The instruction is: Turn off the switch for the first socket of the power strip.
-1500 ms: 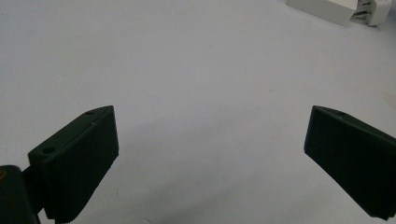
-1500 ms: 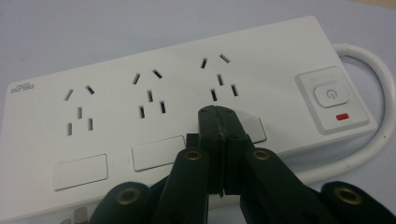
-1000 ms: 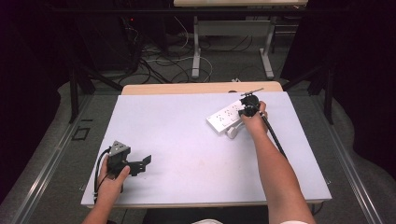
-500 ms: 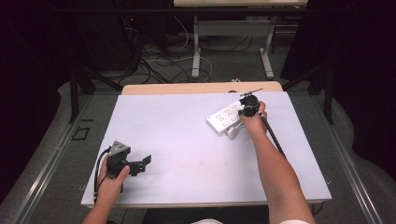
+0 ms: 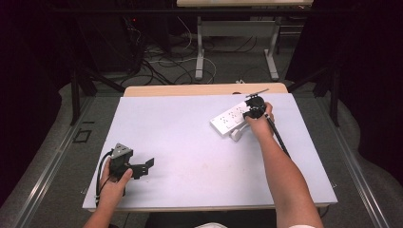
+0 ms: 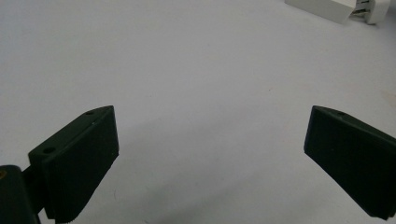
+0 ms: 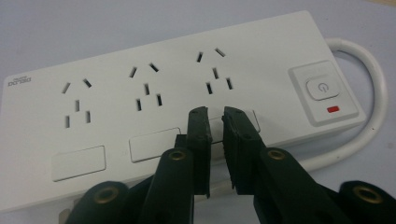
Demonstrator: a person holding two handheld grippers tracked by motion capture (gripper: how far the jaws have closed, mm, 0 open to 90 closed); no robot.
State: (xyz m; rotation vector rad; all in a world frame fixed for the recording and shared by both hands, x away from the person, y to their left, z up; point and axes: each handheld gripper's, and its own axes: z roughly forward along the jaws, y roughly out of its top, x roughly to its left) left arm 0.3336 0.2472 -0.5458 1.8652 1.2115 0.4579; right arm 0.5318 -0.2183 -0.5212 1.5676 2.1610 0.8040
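Observation:
A white power strip (image 5: pixel 229 119) lies at the far right of the pale table (image 5: pixel 190 142); its corner also shows at the top of the left gripper view (image 6: pixel 327 7). In the right gripper view the strip (image 7: pixel 154 93) shows three socket groups and a switch (image 7: pixel 321 87) with a red light. My right gripper (image 7: pixel 215 112) hovers over the strip's near edge by the third socket. Its jaws have just been opening and stand a narrow gap apart, with nothing between them. My left gripper (image 5: pixel 147 164) rests near the front left edge, jaws wide apart (image 6: pixel 210 114) over bare table.
The strip's white cable (image 7: pixel 373 93) loops out from its switch end. A wooden strip (image 5: pixel 204 89) borders the table's far side. Beyond it are desk legs and loose cables on the floor (image 5: pixel 166 61).

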